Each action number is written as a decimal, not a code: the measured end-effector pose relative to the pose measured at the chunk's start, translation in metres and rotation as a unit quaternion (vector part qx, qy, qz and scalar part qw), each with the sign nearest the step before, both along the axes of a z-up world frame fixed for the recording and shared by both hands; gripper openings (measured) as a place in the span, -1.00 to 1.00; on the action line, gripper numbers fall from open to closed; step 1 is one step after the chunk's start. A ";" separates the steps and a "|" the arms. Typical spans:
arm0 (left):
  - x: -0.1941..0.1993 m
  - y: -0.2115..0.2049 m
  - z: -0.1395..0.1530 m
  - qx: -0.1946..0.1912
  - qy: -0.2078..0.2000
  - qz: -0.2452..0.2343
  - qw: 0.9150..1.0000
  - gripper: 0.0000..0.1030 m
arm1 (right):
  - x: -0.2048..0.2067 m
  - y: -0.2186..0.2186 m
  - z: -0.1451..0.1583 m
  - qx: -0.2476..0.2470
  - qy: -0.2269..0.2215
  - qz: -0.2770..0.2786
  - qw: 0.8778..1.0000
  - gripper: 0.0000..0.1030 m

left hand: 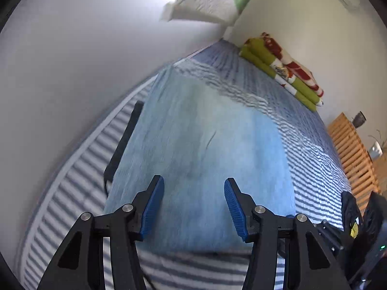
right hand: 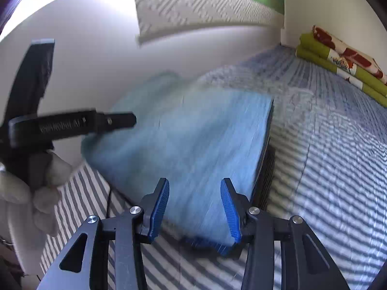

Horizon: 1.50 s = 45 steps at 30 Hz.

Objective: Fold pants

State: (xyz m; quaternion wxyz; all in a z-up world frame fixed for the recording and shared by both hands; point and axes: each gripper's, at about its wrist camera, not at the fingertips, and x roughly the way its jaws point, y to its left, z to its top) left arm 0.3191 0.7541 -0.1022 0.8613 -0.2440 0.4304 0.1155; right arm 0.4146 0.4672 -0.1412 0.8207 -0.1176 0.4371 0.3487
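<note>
Light blue pants (left hand: pixel 200 133) lie flat on the striped bed (left hand: pixel 72 193), blurred by motion. My left gripper (left hand: pixel 193 178) hangs open over their near end, with nothing between its blue pads (left hand: pixel 152 207). In the right wrist view the same pants (right hand: pixel 193 133) spread out ahead. There my right gripper (right hand: pixel 194 180) stands open above the near edge, where a darker blue hem (right hand: pixel 205 241) shows. Its pads (right hand: pixel 158 210) press on nothing. A gloved hand (right hand: pixel 36 193) holds the left gripper's black body (right hand: pixel 67 125) at the pants' left side.
A black strip (left hand: pixel 123 142) shows under one side of the pants, also visible as a dark edge (right hand: pixel 266 157). A folded green and red blanket (left hand: pixel 283 67) lies against the far wall. A wooden slatted frame (left hand: pixel 350 154) and black gear (left hand: pixel 350 217) stand at the right.
</note>
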 end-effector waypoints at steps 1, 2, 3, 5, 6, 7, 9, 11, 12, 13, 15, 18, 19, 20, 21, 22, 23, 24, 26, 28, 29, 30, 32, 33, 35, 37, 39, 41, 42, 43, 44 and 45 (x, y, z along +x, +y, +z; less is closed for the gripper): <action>-0.009 -0.006 -0.010 0.004 0.017 0.005 1.000 0.07 | -0.005 -0.003 -0.007 -0.012 0.011 -0.001 1.000 -0.21; -0.019 -0.013 -0.011 0.009 0.029 0.007 1.000 0.07 | -0.009 -0.007 -0.011 -0.024 0.015 -0.001 1.000 -0.21; -0.028 -0.021 -0.013 0.018 0.043 0.004 0.999 0.08 | -0.015 -0.012 -0.014 -0.037 0.014 -0.002 0.999 -0.21; -0.048 -0.041 -0.009 0.048 0.069 -0.001 0.996 0.06 | -0.029 -0.029 -0.013 -0.050 0.015 -0.008 0.999 -0.21; -0.059 -0.053 -0.004 0.054 0.073 -0.005 0.996 0.06 | -0.036 -0.039 -0.010 -0.052 0.013 -0.012 0.998 -0.21; -0.068 -0.060 -0.001 0.056 0.069 -0.005 0.996 0.06 | -0.045 -0.050 -0.005 -0.053 0.009 -0.015 0.998 -0.21; -0.090 -0.083 0.013 0.059 0.052 -0.007 0.997 0.06 | -0.065 -0.074 0.007 -0.049 0.004 -0.021 0.999 -0.21; -0.117 -0.113 0.037 0.066 0.032 -0.010 0.997 0.07 | -0.085 -0.103 0.022 -0.038 -0.005 -0.028 0.999 -0.20; -0.128 -0.128 0.046 0.067 0.024 -0.017 0.997 0.09 | -0.096 -0.115 0.030 -0.036 -0.013 -0.029 0.999 -0.20; -0.144 -0.148 0.058 0.068 0.014 -0.024 0.997 0.09 | -0.109 -0.130 0.040 -0.033 -0.024 -0.029 0.999 -0.19; -0.169 -0.182 0.074 0.064 -0.005 -0.042 0.997 0.09 | -0.133 -0.153 0.057 -0.032 -0.043 -0.031 0.998 -0.19; -0.208 -0.237 0.096 0.055 -0.034 -0.066 0.996 0.11 | -0.172 -0.194 0.083 -0.022 -0.065 -0.033 0.997 -0.15; -0.221 -0.259 0.104 0.046 -0.042 -0.073 0.995 0.13 | -0.187 -0.210 0.091 -0.019 -0.072 -0.034 0.997 -0.13; -0.231 -0.277 0.109 0.037 -0.047 -0.080 0.995 0.14 | -0.198 -0.222 0.100 -0.016 -0.079 -0.036 0.996 -0.11; -0.241 -0.292 0.112 0.031 -0.052 -0.088 0.994 0.15 | -0.211 -0.239 0.108 -0.011 -0.088 -0.041 0.995 -0.10; -0.254 -0.312 0.120 0.037 -0.059 -0.098 0.993 0.17 | -0.219 -0.251 0.115 -0.007 -0.095 -0.045 0.994 -0.05; -0.265 -0.332 0.128 0.049 -0.063 -0.107 0.991 0.19 | -0.229 -0.266 0.121 -0.004 -0.106 -0.052 0.993 0.00; -0.273 -0.347 0.133 0.061 -0.067 -0.114 0.989 0.27 | -0.238 -0.278 0.127 -0.002 -0.114 -0.060 0.992 0.02; -0.292 -0.377 0.140 0.060 -0.083 -0.127 0.987 0.33 | -0.255 -0.301 0.131 0.002 -0.125 -0.073 0.989 0.05; -0.309 -0.402 0.146 0.043 -0.095 -0.136 0.985 0.34 | -0.271 -0.320 0.133 0.004 -0.129 -0.085 0.988 0.05; -0.317 -0.413 0.146 0.044 -0.096 -0.140 0.984 0.34 | -0.276 -0.328 0.133 0.006 -0.126 -0.092 0.988 0.06; -0.322 -0.425 0.146 0.050 -0.095 -0.144 0.984 0.35 | -0.282 -0.336 0.131 0.007 -0.120 -0.101 0.988 0.06; -0.336 -0.446 0.143 0.058 -0.091 -0.151 0.983 0.35 | -0.289 -0.350 0.127 0.013 -0.108 -0.117 0.987 0.06; -0.344 -0.454 0.143 0.055 -0.092 -0.154 0.982 0.35 | -0.296 -0.359 0.126 0.016 -0.106 -0.125 0.986 0.06; -0.360 -0.466 0.141 0.050 -0.095 -0.155 0.982 0.35 | -0.311 -0.372 0.122 0.013 -0.111 -0.142 0.983 0.06; -0.368 -0.469 0.135 0.050 -0.097 -0.148 0.983 0.38 | -0.327 -0.386 0.117 0.011 -0.115 -0.156 0.981 0.06; -0.377 -0.471 0.135 0.040 -0.099 -0.146 0.984 0.44 | -0.340 -0.398 0.114 0.012 -0.110 -0.165 0.980 0.06; -0.389 -0.478 0.140 0.053 -0.101 -0.144 0.983 0.44 | -0.350 -0.410 0.113 0.017 -0.100 -0.174 0.980 0.06; -0.391 -0.479 0.142 0.067 -0.103 -0.144 0.982 0.45 | -0.354 -0.415 0.115 0.020 -0.098 -0.176 0.979 0.06; -0.395 -0.481 0.145 0.078 -0.106 -0.144 0.981 0.47 | -0.358 -0.420 0.115 0.020 -0.100 -0.180 0.978 0.06; -0.398 -0.481 0.148 0.081 -0.110 -0.144 0.980 0.48 | -0.361 -0.423 0.117 0.018 -0.103 -0.183 0.978 0.07; -0.401 -0.479 0.149 0.080 -0.114 -0.143 0.980 0.49 | -0.364 -0.425 0.119 0.016 -0.108 -0.186 0.977 0.07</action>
